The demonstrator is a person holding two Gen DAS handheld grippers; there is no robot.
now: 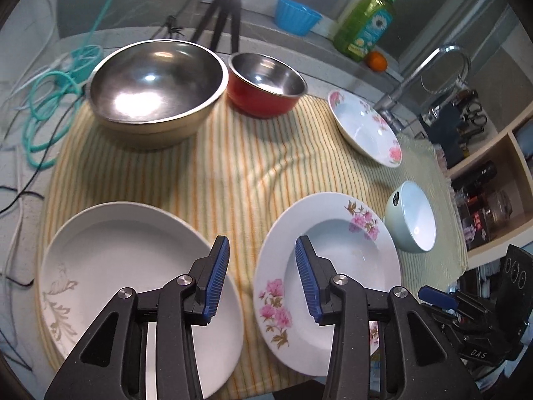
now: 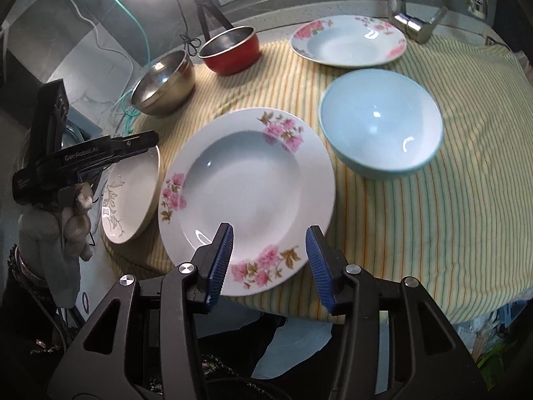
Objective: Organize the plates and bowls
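L→R on striped cloth point(image 1: 233, 173): cream plate point(image 1: 133, 266), big steel bowl point(image 1: 156, 83), red bowl point(image 1: 266, 83), near floral plate point(image 1: 326, 233), far floral plate point(image 1: 363, 130), blue bowl point(image 1: 413, 216). Count: 3 plates, 3 bowls. Ceramics glazed, so prob slick, stiff, chippable; grab by rim. Steel bowls look lighter, tougher. Left gripper point(image 1: 263, 276) & right gripper point(image 2: 269, 263) both part open, nothing held, above near floral plate.

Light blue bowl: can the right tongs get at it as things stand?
Probably yes. The light blue bowl sits upright on the striped cloth, apart from the near floral plate, with nothing over it. The right tongs stand open and empty above the plate's near rim, and the way over looks free.
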